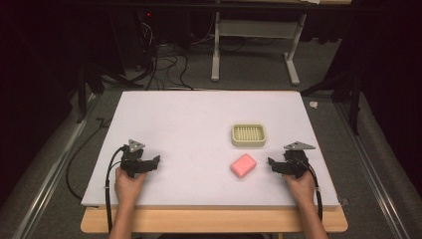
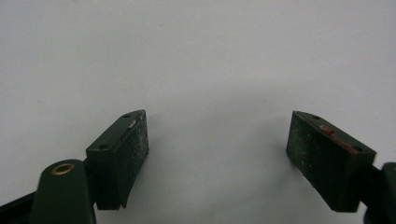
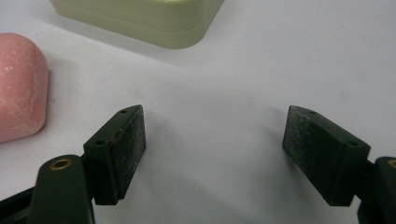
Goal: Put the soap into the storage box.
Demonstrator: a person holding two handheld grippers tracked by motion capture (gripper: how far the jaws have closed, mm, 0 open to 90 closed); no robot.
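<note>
From the high view, I had the pink soap bar point(image 1: 243, 165) lying flat toward the counter's point(image 1: 199, 114) near right corner, just in front of the cream slatted soap dish point(image 1: 248, 135) and apart from it. I judged the bar light, rigid and likely a bit slick on its rounded faces, so I meant to pinch it across its short width at mid-length, with the pads flat on the long sides. My right gripper point(image 1: 273, 164) rested low on the counter just right of the bar, jaws pointing toward it, the forearm running in from the near edge. My left gripper point(image 1: 156, 160) sat well apart near the near left corner, angled inward.

In the left gripper view, the jaws stood wide with bare counter between them.

In the right gripper view, the jaws were spread wide and held nothing; the soap bar point(image 3: 18, 88) lay beyond and outside one jaw, not between them, with a corner of the soap dish point(image 3: 154, 21) farther ahead
</note>
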